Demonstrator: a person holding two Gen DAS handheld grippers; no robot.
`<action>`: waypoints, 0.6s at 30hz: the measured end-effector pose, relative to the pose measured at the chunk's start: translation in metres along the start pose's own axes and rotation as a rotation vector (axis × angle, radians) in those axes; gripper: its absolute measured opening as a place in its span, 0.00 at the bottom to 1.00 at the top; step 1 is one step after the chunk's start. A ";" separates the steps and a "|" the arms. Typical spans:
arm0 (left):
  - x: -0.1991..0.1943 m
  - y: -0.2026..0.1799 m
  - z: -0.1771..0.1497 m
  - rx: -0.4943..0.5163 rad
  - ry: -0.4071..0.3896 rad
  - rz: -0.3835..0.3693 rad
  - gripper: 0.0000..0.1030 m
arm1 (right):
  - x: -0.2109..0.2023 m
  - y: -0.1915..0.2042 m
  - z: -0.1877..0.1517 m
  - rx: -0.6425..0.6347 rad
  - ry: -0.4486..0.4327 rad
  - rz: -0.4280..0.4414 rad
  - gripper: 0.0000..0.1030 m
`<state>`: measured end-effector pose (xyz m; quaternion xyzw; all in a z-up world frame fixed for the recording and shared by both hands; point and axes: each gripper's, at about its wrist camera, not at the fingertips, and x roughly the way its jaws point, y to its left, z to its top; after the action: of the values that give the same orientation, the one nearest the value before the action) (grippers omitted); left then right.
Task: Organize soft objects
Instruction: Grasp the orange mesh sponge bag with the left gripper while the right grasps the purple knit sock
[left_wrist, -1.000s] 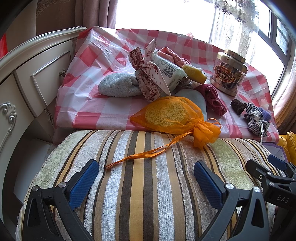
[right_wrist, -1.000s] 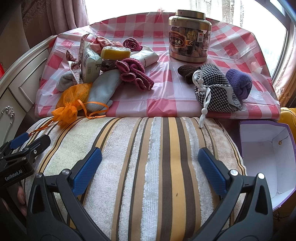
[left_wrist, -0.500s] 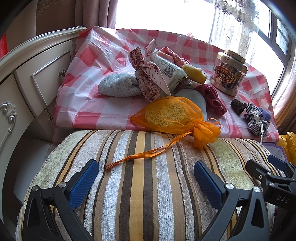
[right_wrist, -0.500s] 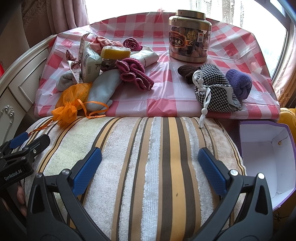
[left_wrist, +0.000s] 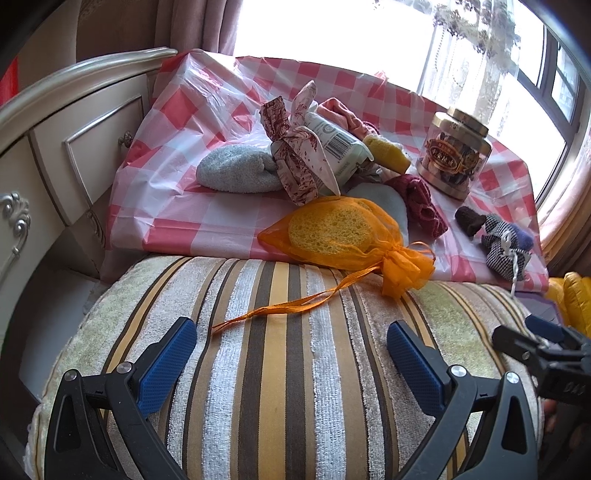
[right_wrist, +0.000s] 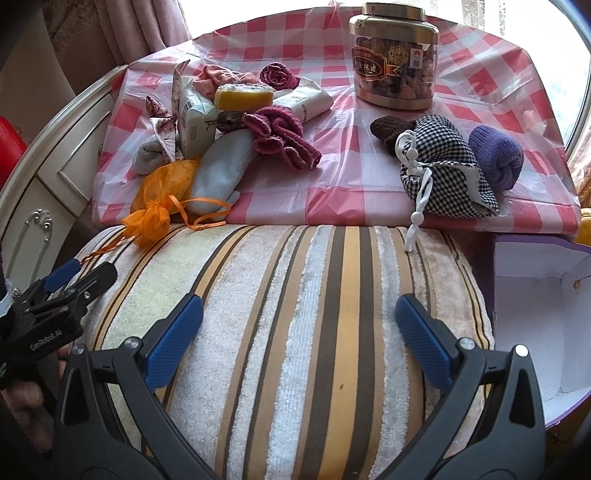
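Striped cushion (right_wrist: 295, 332) fills the foreground, butted against a table under a pink checked plastic cloth (right_wrist: 332, 192). On the cloth: gold-lidded jar (right_wrist: 395, 59) at the back; houndstooth drawstring pouch (right_wrist: 443, 173) with a purple knit roll (right_wrist: 496, 158) touching its right side and a brown knit piece (right_wrist: 389, 131) at its left. Left heap: maroon cloth (right_wrist: 280, 136), pale blue cloth (right_wrist: 221, 170), yellow sponge block (right_wrist: 242, 98), white packets, grey sock (left_wrist: 236, 170), patterned fabric tie (left_wrist: 295, 158). Orange mesh bag (left_wrist: 340, 232) holding a sponge lies at the table edge, its gathered neck and ribbon trailing onto the cushion. Open white-lined box (right_wrist: 535, 314) at far right, beside the cushion. Left gripper (left_wrist: 291, 354) spread wide, holding nothing, low over the cushion; the ribbon end lies just ahead of its left finger, untouched. Right gripper (right_wrist: 299, 328) likewise spread and empty; the pouch's cord hangs ahead of it, apart.
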<state>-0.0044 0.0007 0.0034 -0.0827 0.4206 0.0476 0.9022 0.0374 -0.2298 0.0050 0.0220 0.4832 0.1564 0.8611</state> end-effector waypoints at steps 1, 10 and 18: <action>0.000 -0.001 0.001 0.005 -0.001 0.006 1.00 | -0.003 -0.003 0.000 0.010 -0.014 0.023 1.00; 0.004 -0.013 0.019 0.036 0.027 0.008 1.00 | -0.015 -0.033 0.011 0.023 -0.030 0.074 1.00; 0.018 -0.036 0.053 0.053 0.025 -0.034 1.00 | -0.029 -0.096 0.036 0.111 -0.071 0.052 1.00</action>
<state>0.0519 -0.0242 0.0270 -0.0665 0.4316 0.0202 0.8994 0.0773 -0.3254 0.0302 0.0878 0.4596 0.1509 0.8708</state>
